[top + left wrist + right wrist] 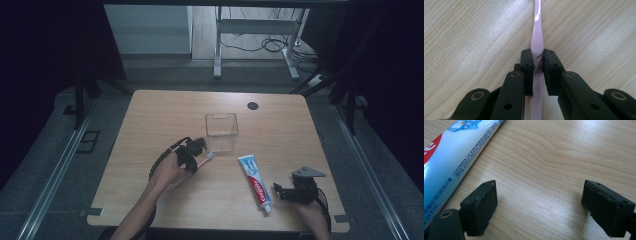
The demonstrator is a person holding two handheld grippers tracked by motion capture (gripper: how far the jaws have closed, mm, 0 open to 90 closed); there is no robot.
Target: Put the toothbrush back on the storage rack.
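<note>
A pink toothbrush (537, 42) lies on the wooden table, and my left gripper (537, 60) is shut on its handle, pads pressing both sides. From above, the left gripper (199, 150) sits left of centre with the toothbrush (206, 159) head poking out toward a clear plastic box (221, 131). A blue, white and red toothpaste tube (255, 181) lies right of centre. My right gripper (279, 190) rests just right of the tube's cap end. In the right gripper view, the right gripper (539, 205) stands open over bare wood, the toothpaste tube (454, 162) to its left.
The table (165, 115) has a round black cable hole (253, 105) at its far right. Beyond the far edge stand metal desk legs (218, 55) and cables on the floor. Dark stands flank the table on both sides.
</note>
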